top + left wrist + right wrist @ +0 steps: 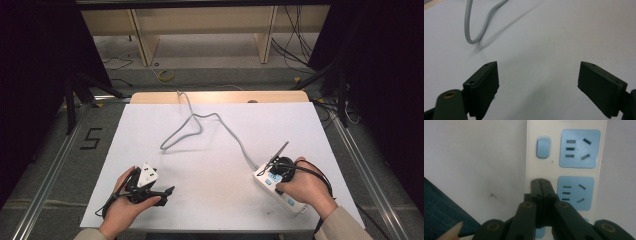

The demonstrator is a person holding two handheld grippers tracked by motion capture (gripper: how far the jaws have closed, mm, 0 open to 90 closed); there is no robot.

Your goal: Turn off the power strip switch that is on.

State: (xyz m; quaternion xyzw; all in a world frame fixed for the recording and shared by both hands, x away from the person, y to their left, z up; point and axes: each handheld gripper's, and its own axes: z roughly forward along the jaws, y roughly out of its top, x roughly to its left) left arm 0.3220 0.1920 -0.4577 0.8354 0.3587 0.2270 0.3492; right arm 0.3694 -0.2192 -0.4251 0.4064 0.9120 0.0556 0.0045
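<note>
A white power strip (263, 177) with blue sockets lies at the table's front right, and its grey cable (220, 120) loops away toward the far edge. My right gripper (274, 174) points down at the strip with its jaws shut and nothing between them. In the right gripper view the right gripper (540, 181) has its tips over the strip's (531, 157) left band, below a blue switch (543, 147) and beside the second socket (575, 192). My left gripper (167, 192) rests at the front left, open and empty. Its pads (484, 87) stand wide apart over bare table, with the cable's loop (474, 30) beyond.
The white tabletop (210, 165) has a wooden strip along its far edge. The front table edge (454, 202) runs close to the strip, with dark floor below. A faint dark smudge (496, 196) marks the surface. Loose cables and a shelf frame (200, 30) lie beyond the table.
</note>
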